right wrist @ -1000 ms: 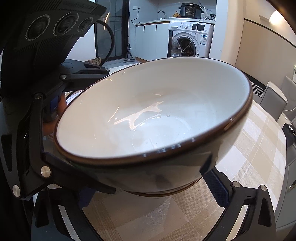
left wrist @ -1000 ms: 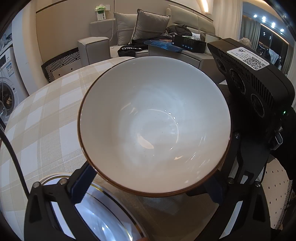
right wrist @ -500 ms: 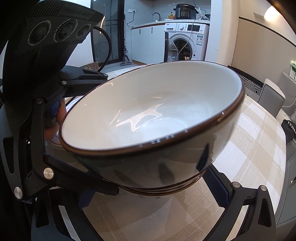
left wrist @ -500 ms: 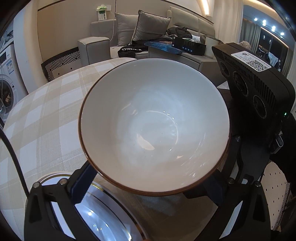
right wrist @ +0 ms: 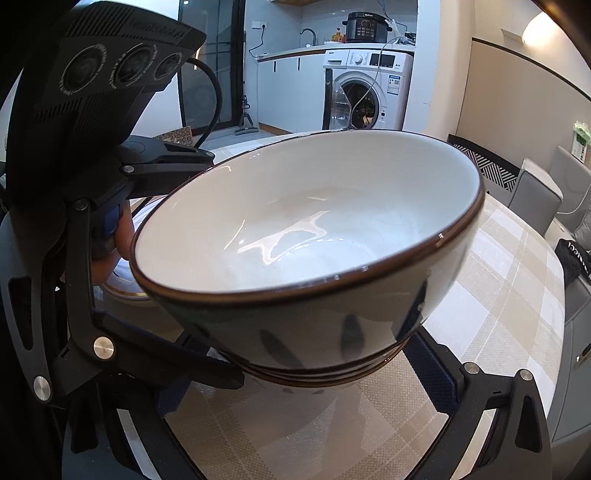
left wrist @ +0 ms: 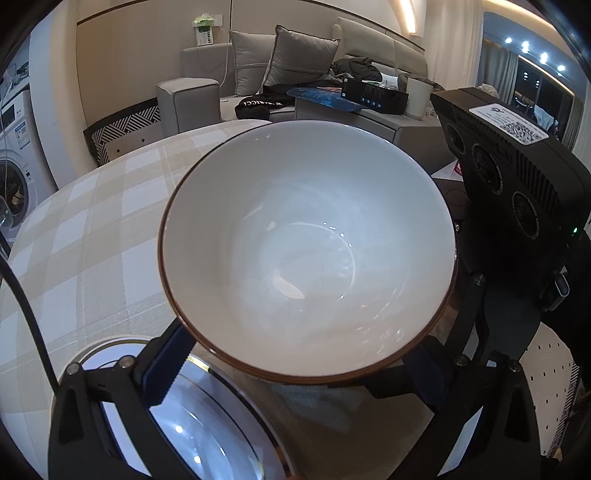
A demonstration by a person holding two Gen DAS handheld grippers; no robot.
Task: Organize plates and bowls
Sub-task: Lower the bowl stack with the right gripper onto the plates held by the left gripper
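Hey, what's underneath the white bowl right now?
Under the white bowl shows checked tablecloth and, toward the left gripper, a gold-rimmed plate. The spot directly beneath its base is hidden.

1 white bowl (left wrist: pixel 306 251) with a brown rim was in view, though stacked rings at its foot in the right wrist view hinted at more nested beneath; how many could not be told. 1 gold-rimmed plate (left wrist: pixel 207 435) lay on 1 round worktop (left wrist: pixel 92 236) under a checked cloth. 2 hand-held grippers were present, the left hand-held gripper (left wrist: pixel 295 373) and the right hand-held gripper (right wrist: pixel 306 376). Behind stood 1 washing machine (right wrist: pixel 364 92), 1 cooker (right wrist: pixel 365 27) on the counter above it, 1 sofa (left wrist: pixel 192 99) and 2 grey cushions (left wrist: pixel 291 61).
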